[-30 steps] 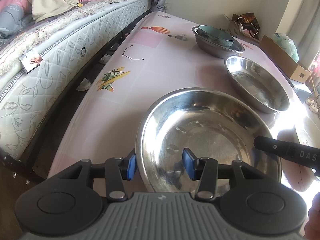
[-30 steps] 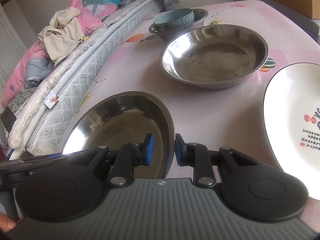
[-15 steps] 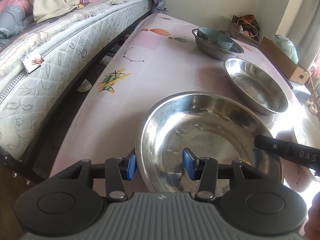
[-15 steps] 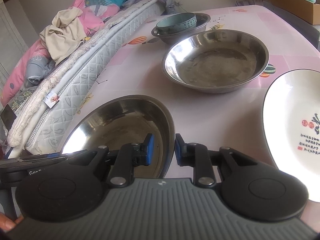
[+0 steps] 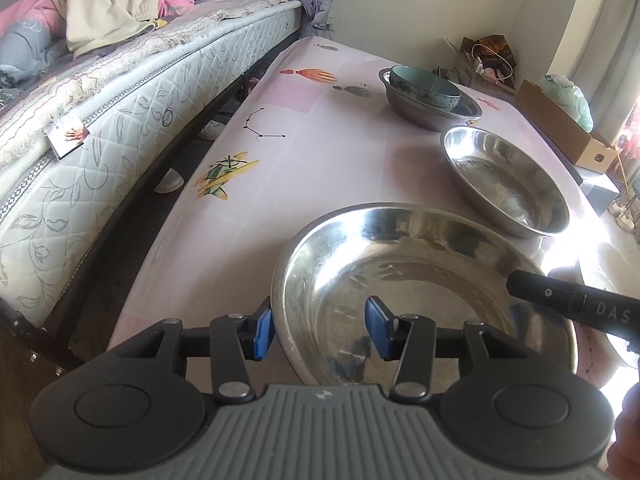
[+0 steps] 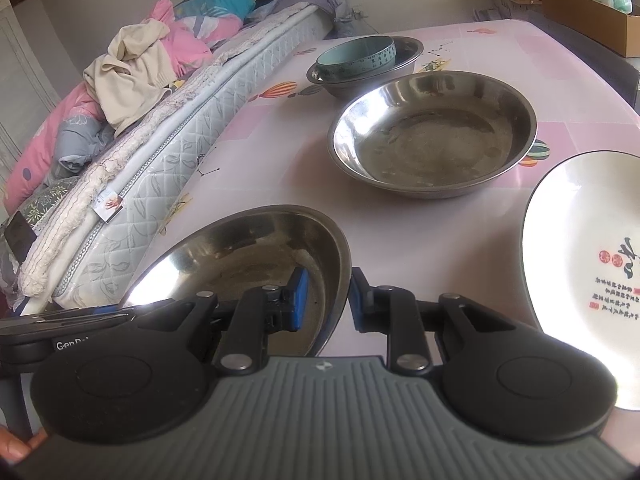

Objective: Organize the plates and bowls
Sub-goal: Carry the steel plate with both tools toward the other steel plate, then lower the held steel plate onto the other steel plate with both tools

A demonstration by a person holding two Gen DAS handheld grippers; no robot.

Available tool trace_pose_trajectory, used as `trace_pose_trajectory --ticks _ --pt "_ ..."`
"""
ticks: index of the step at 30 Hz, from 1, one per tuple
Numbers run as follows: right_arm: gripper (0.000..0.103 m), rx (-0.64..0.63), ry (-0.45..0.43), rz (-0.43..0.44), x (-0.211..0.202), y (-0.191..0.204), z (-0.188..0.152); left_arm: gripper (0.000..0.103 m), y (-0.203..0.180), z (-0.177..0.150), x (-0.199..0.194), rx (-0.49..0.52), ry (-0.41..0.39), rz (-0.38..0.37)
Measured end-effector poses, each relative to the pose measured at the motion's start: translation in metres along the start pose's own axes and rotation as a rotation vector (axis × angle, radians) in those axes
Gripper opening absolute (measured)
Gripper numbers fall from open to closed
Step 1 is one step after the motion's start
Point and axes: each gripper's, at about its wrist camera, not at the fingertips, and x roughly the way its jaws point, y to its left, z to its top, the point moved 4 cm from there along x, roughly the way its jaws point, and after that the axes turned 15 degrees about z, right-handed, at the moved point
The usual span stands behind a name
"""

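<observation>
**Steel bowl straddled at both rims**

The near steel bowl (image 5: 420, 296) sits on the pink table (image 5: 320, 152). Its wall is clamped by the right gripper (image 6: 326, 298); the left gripper (image 5: 320, 328) straddles the opposite rim, jaws unclenched. Light, stiff, slick metal is expected — the thin rim is best pinched from both sides.

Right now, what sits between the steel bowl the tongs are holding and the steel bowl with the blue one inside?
Another empty steel bowl, seen in both wrist views, with pink tablecloth around it.
</observation>
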Motion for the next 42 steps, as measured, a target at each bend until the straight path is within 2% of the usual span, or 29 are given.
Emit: trace_pose_trajectory --ticks 11,22,32,42 --pt "0.022 -0.02 -0.028 -0.007 -0.01 0.003 0.001 0.048 -0.005 0.006 -0.009 0.002 -0.036 -0.01" --pt "0.022 -0.025 -0.093 -0.008 -0.03 0.002 0.013 0.048 -0.017 0.024 -0.021 0.022 -0.08 -0.035" --pt "0.022 0.011 -0.179 -0.032 -0.058 -0.023 0.031 0.049 -0.06 0.051 -0.027 0.084 -0.126 -0.084" --pt "0.023 0.045 -0.234 -0.094 -0.072 -0.066 0.059 0.05 -0.117 0.077 -0.009 0.132 -0.13 -0.155"
